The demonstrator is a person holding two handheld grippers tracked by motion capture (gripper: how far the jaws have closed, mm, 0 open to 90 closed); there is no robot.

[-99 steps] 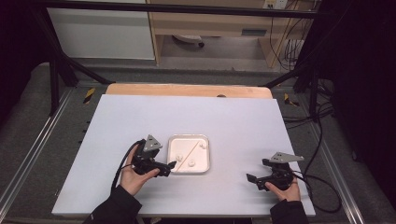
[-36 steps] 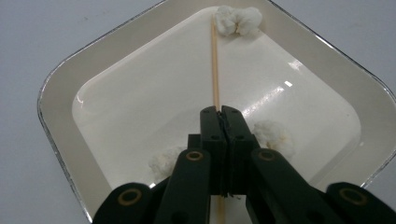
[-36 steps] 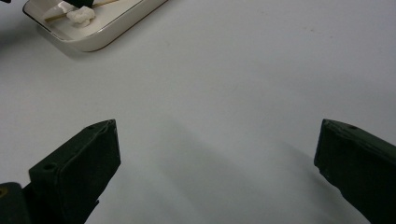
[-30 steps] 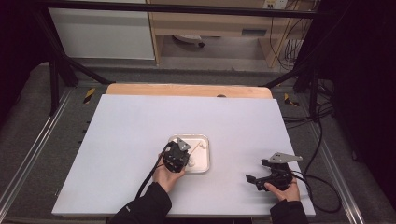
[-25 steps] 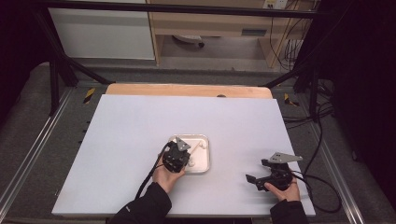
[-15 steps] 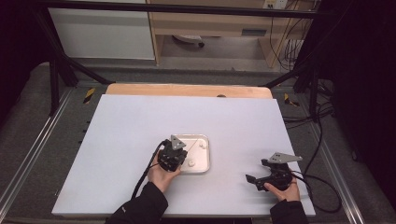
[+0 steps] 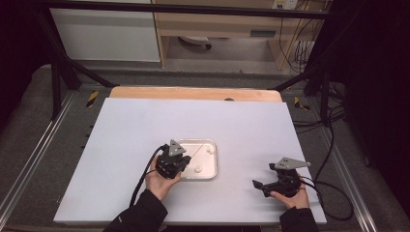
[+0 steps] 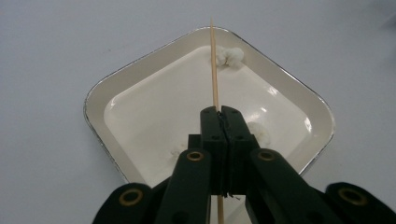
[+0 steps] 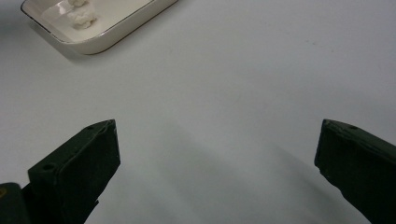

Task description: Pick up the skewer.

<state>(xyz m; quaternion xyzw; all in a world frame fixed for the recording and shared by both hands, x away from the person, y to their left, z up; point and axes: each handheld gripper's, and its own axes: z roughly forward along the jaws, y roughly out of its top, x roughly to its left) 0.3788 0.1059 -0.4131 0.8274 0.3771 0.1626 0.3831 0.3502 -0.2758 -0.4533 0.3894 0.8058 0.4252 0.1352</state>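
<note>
A white square tray (image 7: 211, 166) (image 8: 116, 84) sits near the middle of the table with small white lumps (image 8: 228, 56) (image 7: 197, 169) in it. My left gripper (image 8: 221, 112) (image 7: 180, 159) is shut on a thin wooden skewer (image 8: 214, 65), which sticks out past the jaws over the tray toward the lump at its far corner. In the high view the skewer (image 7: 195, 150) slants across the tray. My right gripper (image 7: 257, 184) (image 9: 217, 144) rests near the table's front right, jaws wide apart with bare table between them; the tray (image 9: 121, 28) lies off to its upper left.
The white tabletop (image 7: 145, 121) has a wooden strip (image 7: 193, 93) along its far edge. Cables (image 7: 329, 188) trail off the right side. Metal rails (image 7: 29, 159) run along both sides of the table.
My left gripper has drawn back to the left from over the tray to its left edge, lifting slightly with the skewer held. The right gripper has stayed still.
</note>
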